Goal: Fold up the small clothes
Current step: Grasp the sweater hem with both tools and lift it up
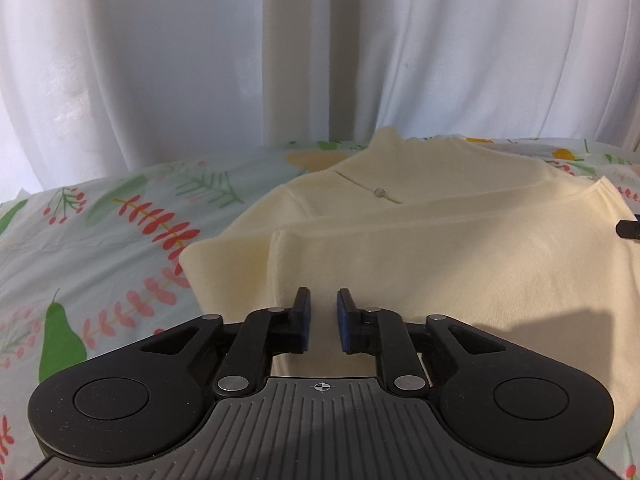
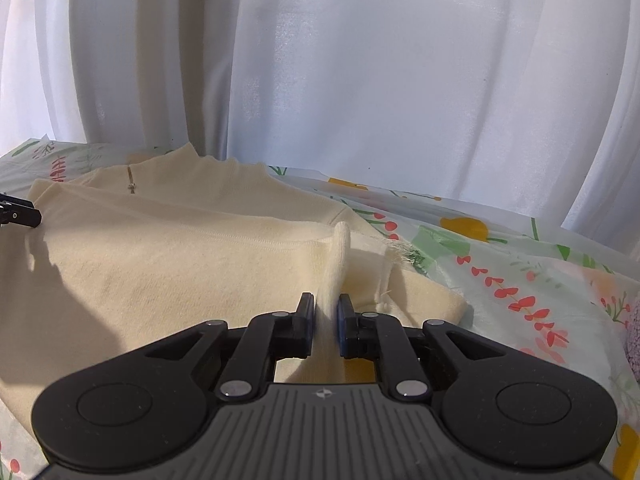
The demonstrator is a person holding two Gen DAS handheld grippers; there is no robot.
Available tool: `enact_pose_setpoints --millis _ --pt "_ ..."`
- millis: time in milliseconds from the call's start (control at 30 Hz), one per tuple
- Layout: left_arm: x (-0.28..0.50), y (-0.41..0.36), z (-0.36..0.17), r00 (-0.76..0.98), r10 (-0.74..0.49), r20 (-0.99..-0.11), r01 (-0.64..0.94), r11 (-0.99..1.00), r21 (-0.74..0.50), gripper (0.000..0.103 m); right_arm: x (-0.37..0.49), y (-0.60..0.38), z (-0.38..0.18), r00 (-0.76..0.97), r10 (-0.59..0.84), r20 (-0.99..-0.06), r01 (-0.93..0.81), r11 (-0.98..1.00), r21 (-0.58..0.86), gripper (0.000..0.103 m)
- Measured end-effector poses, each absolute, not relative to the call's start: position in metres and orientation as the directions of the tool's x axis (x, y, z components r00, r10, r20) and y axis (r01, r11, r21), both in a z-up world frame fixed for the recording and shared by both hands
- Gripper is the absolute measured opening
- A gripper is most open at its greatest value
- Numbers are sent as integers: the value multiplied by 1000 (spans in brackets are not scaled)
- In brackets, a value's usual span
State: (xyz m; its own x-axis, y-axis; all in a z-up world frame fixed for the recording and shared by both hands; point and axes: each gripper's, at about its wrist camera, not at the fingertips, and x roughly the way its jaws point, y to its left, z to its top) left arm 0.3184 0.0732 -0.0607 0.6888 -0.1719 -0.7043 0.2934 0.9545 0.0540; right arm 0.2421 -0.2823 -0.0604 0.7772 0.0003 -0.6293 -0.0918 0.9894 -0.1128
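Observation:
A cream knitted sweater (image 1: 440, 248) lies partly folded on the floral sheet, its collar with a small zipper pull (image 1: 379, 191) at the far side. My left gripper (image 1: 324, 318) hovers over the sweater's near left edge, its jaws a little apart with nothing between them. In the right wrist view the sweater (image 2: 180, 264) fills the left and middle. My right gripper (image 2: 326, 326) is shut on a raised fold of the sweater's right edge, and the cloth stands up between the blue pads. The other gripper's tip shows at each view's edge (image 2: 20, 214).
A floral bedsheet (image 1: 100, 248) covers the surface, and it also shows in the right wrist view (image 2: 520, 280). White curtains (image 1: 200, 60) hang close behind the far edge. A purplish knitted item (image 2: 632, 344) lies at the right edge.

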Motion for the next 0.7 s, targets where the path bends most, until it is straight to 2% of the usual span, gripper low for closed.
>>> enact_pose_setpoints --millis 133,267,333,433,533,600,700 --pt "313 72 -45 726 -149 -671 285 954 96 1 242 -274 -60 778 -30 -628 -103 979 -173 6" --pt "314 80 11 836 -166 -523 234 970 67 1 240 -273 -31 843 -40 -536 -73 979 -189 6" --pt "328 81 29 856 -177 -486 227 973 44 1 250 -273 -16 866 -36 -498 -66 980 -185 6" --pt "359 82 26 804 -195 -562 227 974 -14 7 274 -271 -5 886 -39 -461 -50 983 -178 6" --pt "364 93 0 736 -215 -642 191 976 -108 25 289 -269 -7 872 -18 -489 -59 988 -141 6" --pt "355 98 -22 684 -223 -695 197 973 -118 38 287 -268 -13 865 -3 -502 -76 988 -136 6" --pt "339 102 -48 632 -225 -741 209 971 -117 41 278 -270 -24 844 -7 -536 -88 984 -152 6"
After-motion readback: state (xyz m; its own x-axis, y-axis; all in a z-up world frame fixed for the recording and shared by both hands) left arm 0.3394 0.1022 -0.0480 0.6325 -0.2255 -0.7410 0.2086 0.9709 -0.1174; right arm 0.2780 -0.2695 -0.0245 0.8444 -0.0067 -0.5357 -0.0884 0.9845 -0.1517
